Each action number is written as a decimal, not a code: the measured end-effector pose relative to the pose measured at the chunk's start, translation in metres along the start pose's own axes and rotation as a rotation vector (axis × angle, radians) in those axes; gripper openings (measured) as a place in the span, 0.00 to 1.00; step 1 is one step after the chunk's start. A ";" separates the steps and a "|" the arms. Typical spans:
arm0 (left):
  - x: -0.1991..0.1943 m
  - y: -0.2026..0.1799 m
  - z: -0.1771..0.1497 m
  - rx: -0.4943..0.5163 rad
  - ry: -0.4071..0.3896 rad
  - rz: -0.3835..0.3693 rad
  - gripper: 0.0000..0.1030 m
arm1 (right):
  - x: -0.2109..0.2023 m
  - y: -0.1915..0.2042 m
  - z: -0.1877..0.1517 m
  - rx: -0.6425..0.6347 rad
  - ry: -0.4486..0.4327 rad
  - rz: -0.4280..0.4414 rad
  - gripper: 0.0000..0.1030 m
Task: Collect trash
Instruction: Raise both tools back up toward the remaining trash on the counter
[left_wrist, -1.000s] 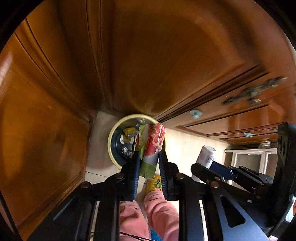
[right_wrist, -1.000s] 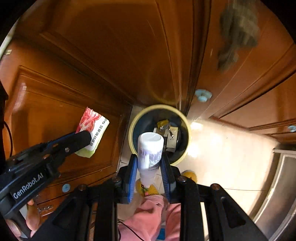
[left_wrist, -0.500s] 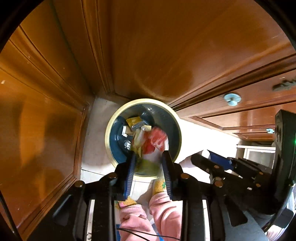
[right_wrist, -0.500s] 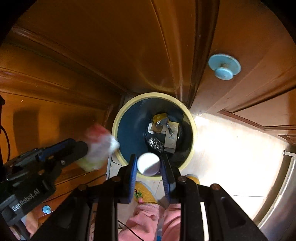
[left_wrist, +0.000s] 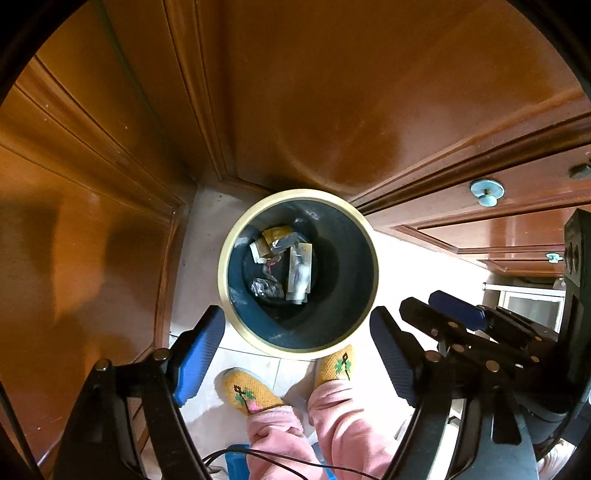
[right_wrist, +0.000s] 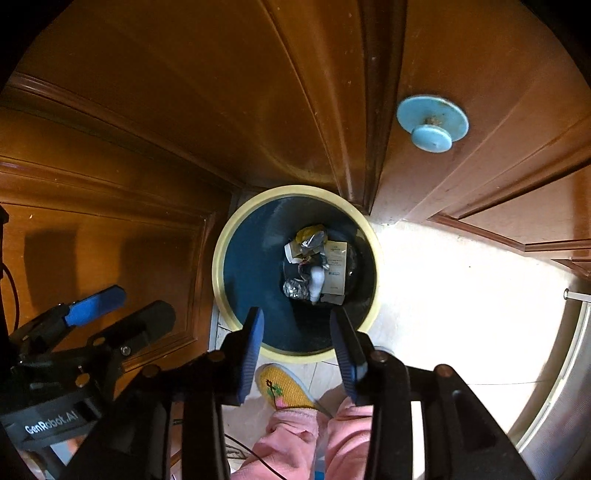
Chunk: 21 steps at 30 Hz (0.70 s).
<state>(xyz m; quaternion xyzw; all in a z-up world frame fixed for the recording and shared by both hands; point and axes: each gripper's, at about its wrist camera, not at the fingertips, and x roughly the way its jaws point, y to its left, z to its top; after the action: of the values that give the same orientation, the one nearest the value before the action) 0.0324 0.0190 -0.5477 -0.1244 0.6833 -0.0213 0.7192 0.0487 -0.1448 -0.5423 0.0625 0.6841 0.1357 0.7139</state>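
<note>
Both sets of jaws stand apart with nothing between them, and both have just been opening. The left gripper (left_wrist: 297, 350) points almost straight down over the trash bin (left_wrist: 221, 273), its blue pads (left_wrist: 197, 354) spread wide to either side of the bin's near rim. The right gripper (right_wrist: 297, 349) hangs over the same bin (right_wrist: 218, 258) with a narrower gap, its pads (right_wrist: 251, 350) framing the near edge of the opening.

That bin is round, with a pale yellow rim and a dark blue inside, and it stands on a light tiled floor (right_wrist: 443, 280) in a corner formed by brown wooden cabinet doors (left_wrist: 332, 92). At its bottom lies the collected trash: a white bottle (right_wrist: 316, 282) lying among a crumpled silver foil wrapper (right_wrist: 295, 290), a flat printed paper packet (right_wrist: 335, 267) and a yellow wrapper (right_wrist: 308, 232). In the left wrist view the same heap shows as a pale packet (left_wrist: 300, 275), foil and a yellowish scrap, though the pieces are too small to name more closely.

A light blue round knob (right_wrist: 432, 123) sits on the cabinet door to the right of the bin. Below the grippers are the person's pink trouser legs (left_wrist: 332, 417) and yellow knitted slippers (left_wrist: 251, 391), the toes just beside the bin's near rim. Each gripper also shows at the edge of the other's view.
</note>
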 end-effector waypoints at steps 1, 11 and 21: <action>-0.001 -0.001 0.001 0.000 -0.003 0.000 0.77 | -0.001 0.000 0.000 0.003 0.000 0.001 0.37; -0.048 -0.015 -0.003 0.026 -0.036 0.029 0.77 | -0.039 0.008 -0.006 0.012 -0.010 0.000 0.37; -0.140 -0.041 -0.008 0.074 -0.093 0.046 0.77 | -0.119 0.028 -0.016 0.005 -0.042 -0.009 0.37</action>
<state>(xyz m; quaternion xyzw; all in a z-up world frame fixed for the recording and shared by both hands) 0.0215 0.0065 -0.4024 -0.0829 0.6504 -0.0243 0.7547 0.0264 -0.1526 -0.4212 0.0640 0.6696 0.1295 0.7286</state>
